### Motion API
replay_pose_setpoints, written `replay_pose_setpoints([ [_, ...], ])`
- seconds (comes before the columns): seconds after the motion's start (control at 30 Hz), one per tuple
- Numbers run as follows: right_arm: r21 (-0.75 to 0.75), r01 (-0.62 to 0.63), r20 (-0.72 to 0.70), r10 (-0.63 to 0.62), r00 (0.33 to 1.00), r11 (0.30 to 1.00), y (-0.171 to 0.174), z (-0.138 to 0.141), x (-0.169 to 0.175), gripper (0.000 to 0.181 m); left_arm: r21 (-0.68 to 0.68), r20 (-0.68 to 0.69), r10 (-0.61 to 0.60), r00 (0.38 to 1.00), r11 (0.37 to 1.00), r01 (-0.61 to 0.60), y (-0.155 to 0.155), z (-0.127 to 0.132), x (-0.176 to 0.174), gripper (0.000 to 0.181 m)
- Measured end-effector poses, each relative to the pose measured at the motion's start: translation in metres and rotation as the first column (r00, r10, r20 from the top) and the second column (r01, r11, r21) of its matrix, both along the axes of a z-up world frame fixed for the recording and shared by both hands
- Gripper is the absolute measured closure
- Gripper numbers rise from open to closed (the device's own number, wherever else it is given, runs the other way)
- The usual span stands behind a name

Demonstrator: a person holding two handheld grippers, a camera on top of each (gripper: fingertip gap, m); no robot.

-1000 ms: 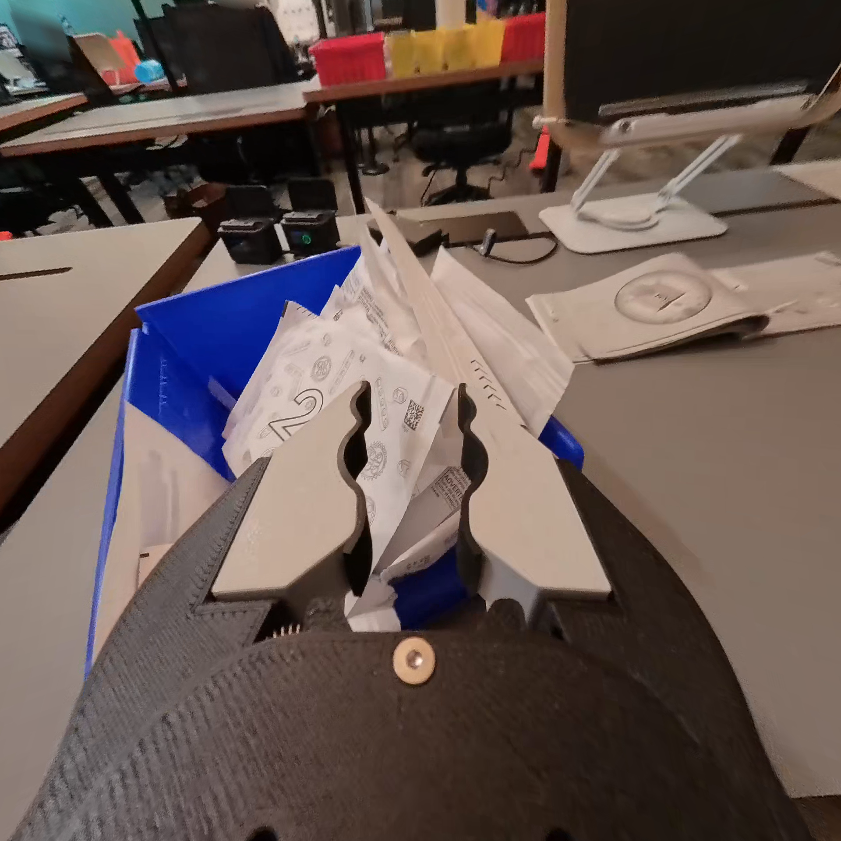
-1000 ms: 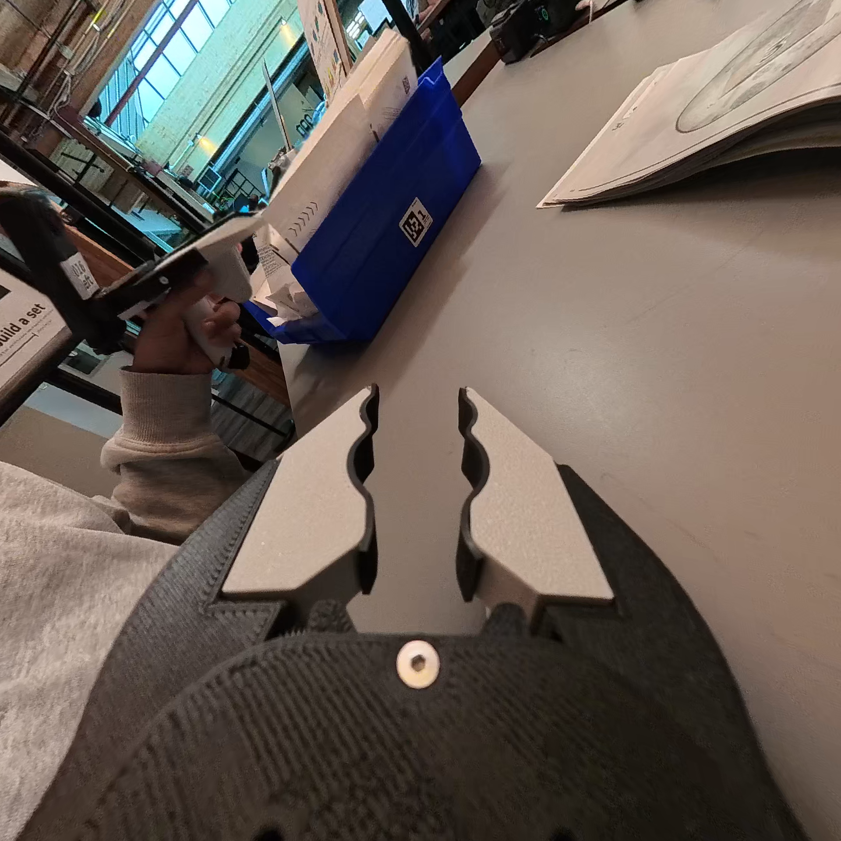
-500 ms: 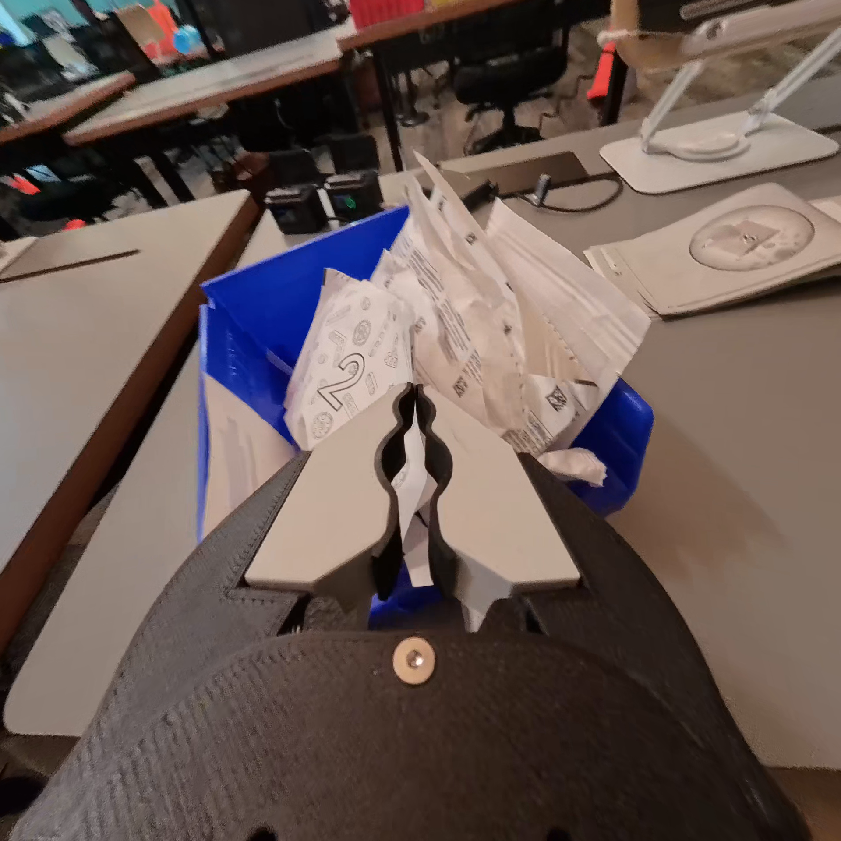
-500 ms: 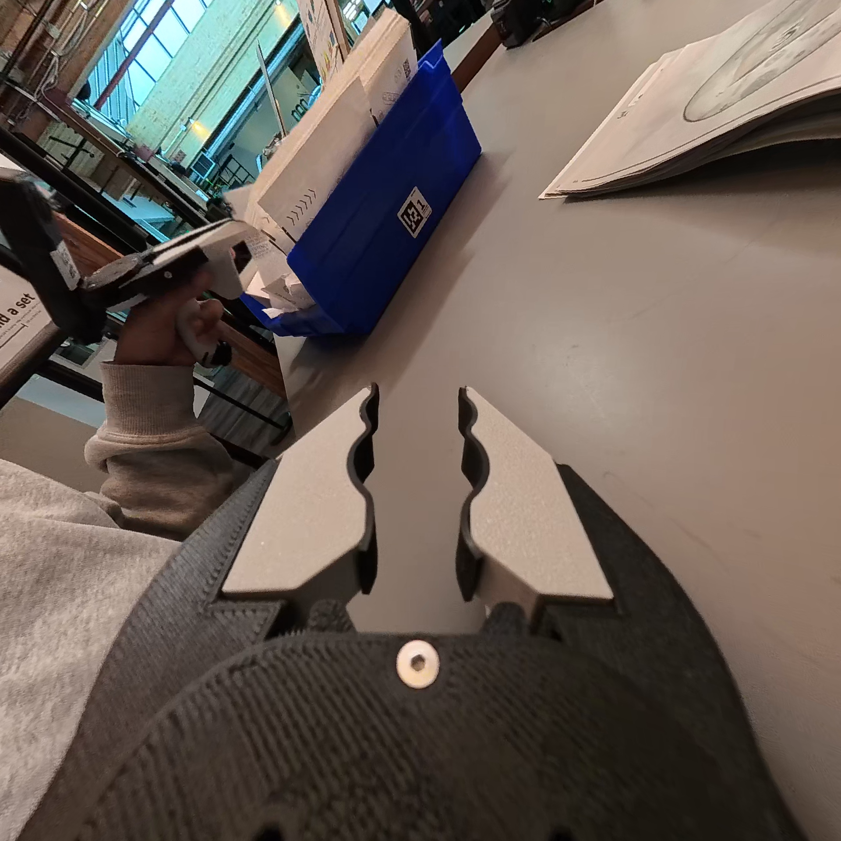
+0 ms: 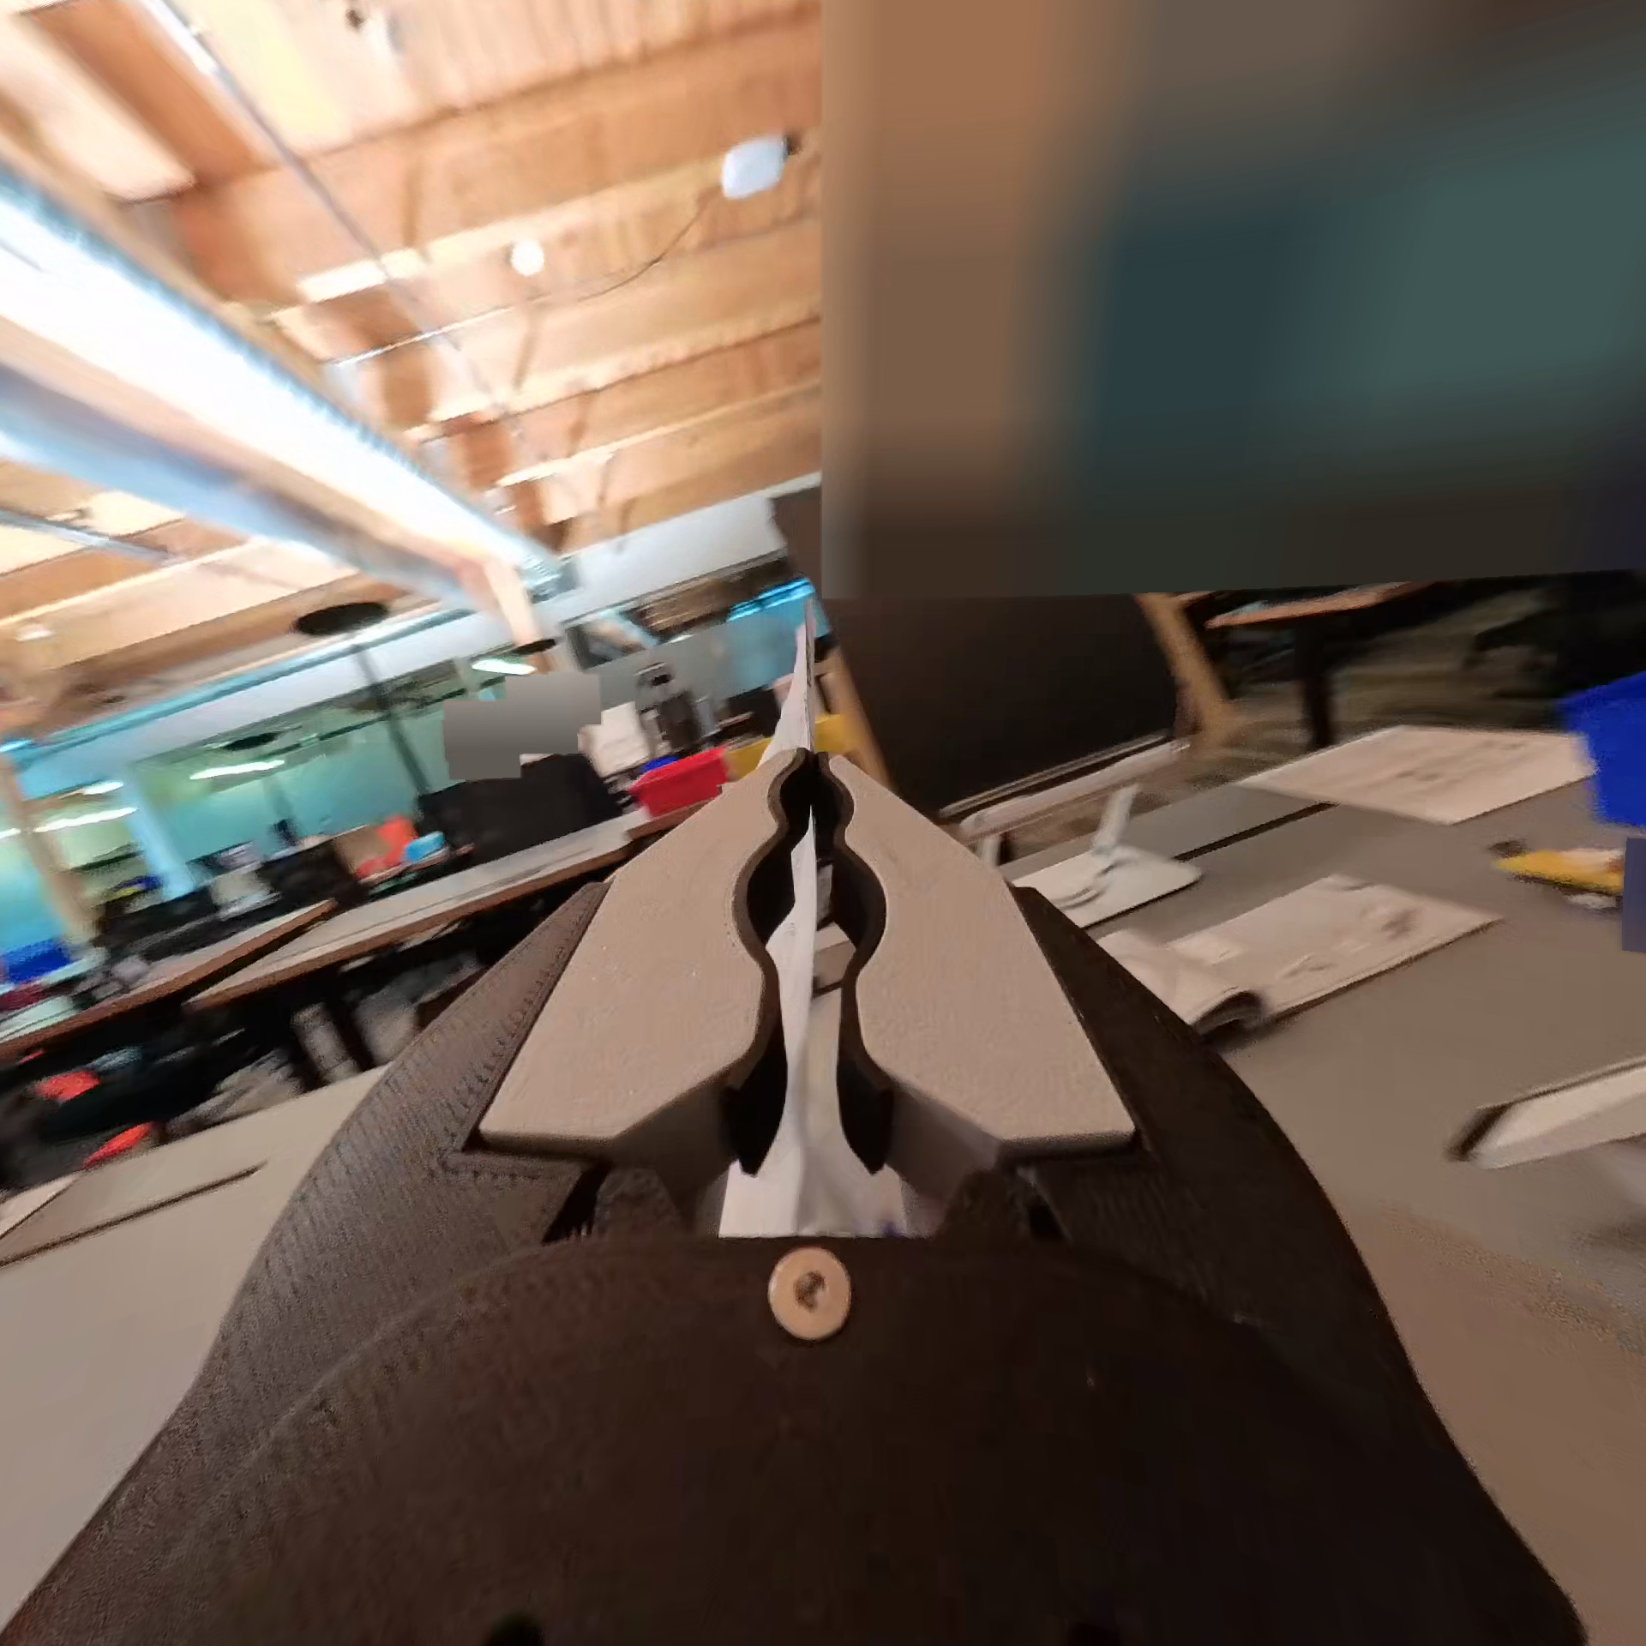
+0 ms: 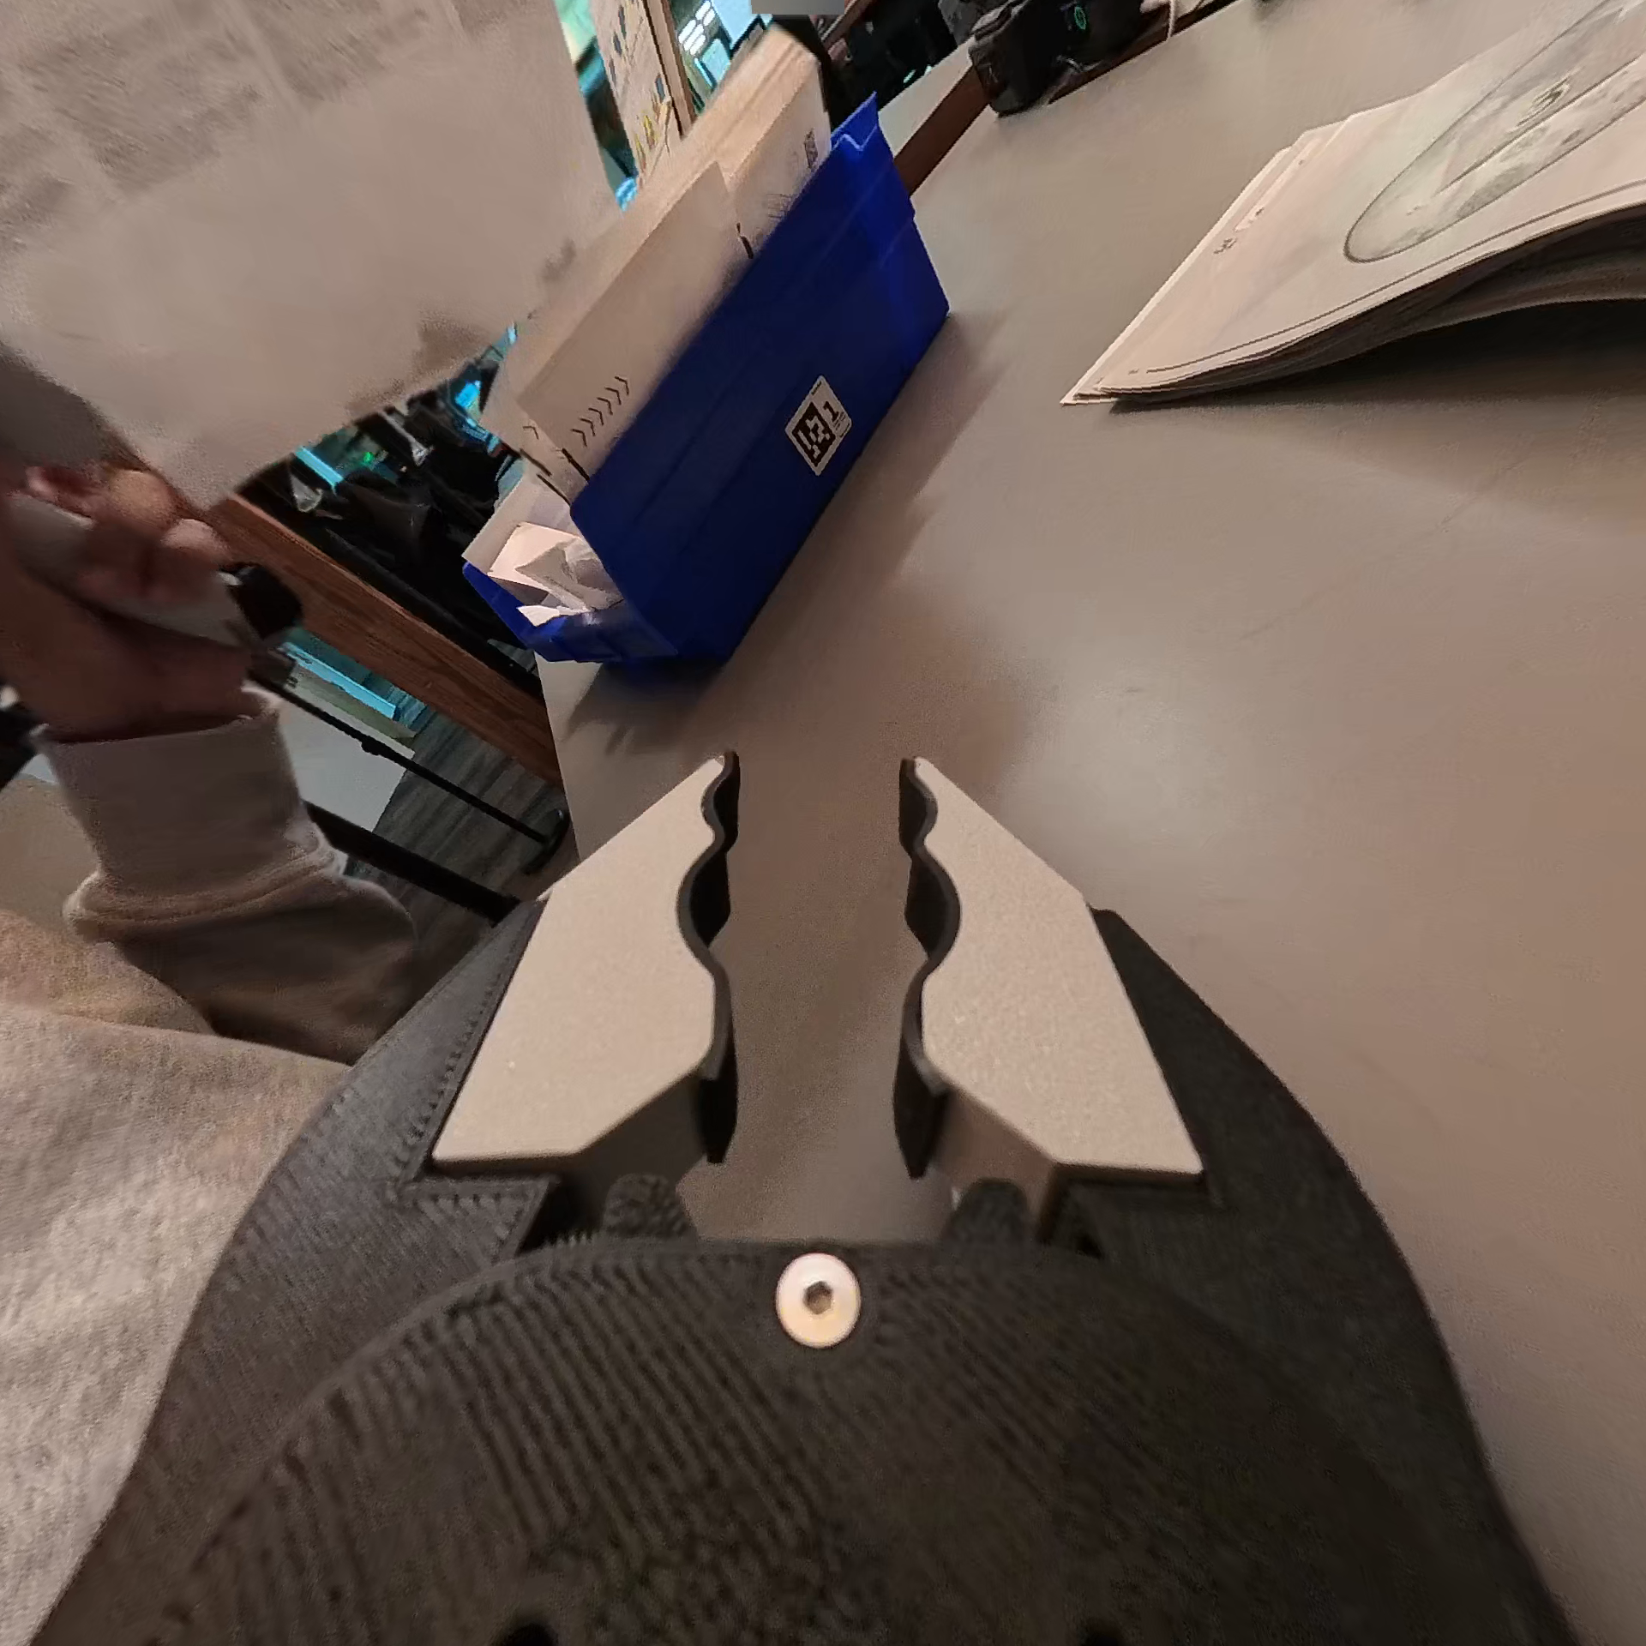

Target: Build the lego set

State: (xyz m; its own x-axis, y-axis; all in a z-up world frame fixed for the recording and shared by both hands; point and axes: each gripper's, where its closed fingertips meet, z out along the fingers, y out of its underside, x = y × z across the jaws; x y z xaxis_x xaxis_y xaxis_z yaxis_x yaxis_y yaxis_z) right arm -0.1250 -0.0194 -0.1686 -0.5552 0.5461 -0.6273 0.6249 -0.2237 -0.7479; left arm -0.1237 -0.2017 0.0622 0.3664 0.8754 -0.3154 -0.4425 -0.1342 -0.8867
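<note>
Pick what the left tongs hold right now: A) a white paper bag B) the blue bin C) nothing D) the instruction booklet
A: the left tongs are shut on a white paper bag that runs edge-on between them, while the blue bin and the instruction booklet sit on the table.

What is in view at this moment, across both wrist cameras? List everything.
paper bag: 1, white, pinched edge-on in the left gripper
bin: 1, blue, on the table's left edge, holding more white bags
booklet: 1, pale, open, table's far right
table: 1, grey
stand: 1, white, far side of table
left gripper: 1, grey fingers, shut
right gripper: 1, grey fingers, open, empty
hand: 1, with beige sleeve
</note>
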Motion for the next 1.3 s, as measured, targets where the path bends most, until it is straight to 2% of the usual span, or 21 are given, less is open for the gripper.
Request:
replay_pose_setpoints([
  [0.13,-0.039,-0.061,-0.06,0.058,0.996,0.997,-0.004,0.011,0.009,0.134,-0.038,-0.05,-0.215,0.975,0.976,0.213,0.061,0.009,0.035,0.181],
  [0.23,-0.086,-0.121,-0.113,0.111,0.987,0.989,-0.004,0.024,0.018,0.125,0.036,0.005,-0.418,0.908,0.908,0.418,0.109,-0.011,0.044,0.181],
  [0.3,-0.22,-0.158,-0.116,0.135,0.984,0.963,0.004,0.042,0.022,0.12,0.058,0.085,-0.486,0.87,0.874,0.482,0.142,-0.045,0.037,0.181],
  [0.43,-0.49,-0.117,-0.13,0.06,0.99,0.864,0.058,0.067,0.014,0.107,-0.089,0.177,-0.457,0.872,0.875,0.477,0.192,-0.13,0.021,0.181],
  [0.53,-0.485,-0.047,-0.141,-0.025,0.99,0.873,0.09,0.061,0.012,0.1,-0.122,0.266,-0.497,0.826,0.833,0.54,0.22,-0.171,0.033,0.181],
  [0.6,-0.46,-0.03,-0.173,-0.056,0.983,0.887,0.096,0.063,0.016,0.101,-0.101,0.306,-0.539,0.785,0.801,0.59,0.235,-0.18,0.046,0.181],
  [0.73,-0.381,0.008,-0.154,-0.072,0.985,0.925,0.087,0.05,0.017,0.106,-0.062,0.336,-0.573,0.747,0.778,0.625,0.249,-0.181,0.057,0.181],
  [0.8,-0.414,0.018,-0.136,-0.081,0.987,0.91,0.092,0.051,0.018,0.116,-0.054,0.371,-0.594,0.714,0.753,0.655,0.253,-0.183,0.062,0.181],
  [0.83,-0.458,0.02,-0.125,-0.087,0.988,0.889,0.097,0.053,0.018,0.129,-0.054,0.386,-0.598,0.702,0.745,0.665,0.254,-0.185,0.064,0.181],
  [0.9,-0.578,0.0,-0.121,-0.085,0.989,0.816,0.112,0.063,0.022,0.173,-0.051,0.396,-0.591,0.703,0.75,0.659,0.252,-0.186,0.063,0.181],
  [0.93,-0.63,-0.006,-0.118,-0.088,0.989,0.777,0.12,0.066,0.023,0.181,-0.044,0.4,-0.586,0.705,0.756,0.653,0.251,-0.186,0.061,0.181],
  [1.0,-0.659,0.022,-0.079,-0.099,0.992,0.752,0.127,0.064,0.021,0.181,-0.027,0.416,-0.59,0.692,0.752,0.658,0.25,-0.187,0.061,0.181],
  [1.1,-0.594,0.034,-0.082,-0.103,0.991,0.804,0.119,0.059,0.021,0.179,-0.027,0.422,-0.584,0.693,0.756,0.653,0.25,-0.187,0.062,0.181],
  [1.2,-0.527,0.054,-0.1,-0.125,0.987,0.848,0.113,0.056,0.019,0.151,-0.032,0.422,-0.539,0.729,0.794,0.607,0.247,-0.187,0.055,0.181],
  [1.3,-0.434,0.125,-0.168,-0.216,0.962,0.892,0.118,0.056,0.016,0.144,0.014,0.413,-0.523,0.746,0.822,0.569,0.241,-0.179,0.046,0.181],
])
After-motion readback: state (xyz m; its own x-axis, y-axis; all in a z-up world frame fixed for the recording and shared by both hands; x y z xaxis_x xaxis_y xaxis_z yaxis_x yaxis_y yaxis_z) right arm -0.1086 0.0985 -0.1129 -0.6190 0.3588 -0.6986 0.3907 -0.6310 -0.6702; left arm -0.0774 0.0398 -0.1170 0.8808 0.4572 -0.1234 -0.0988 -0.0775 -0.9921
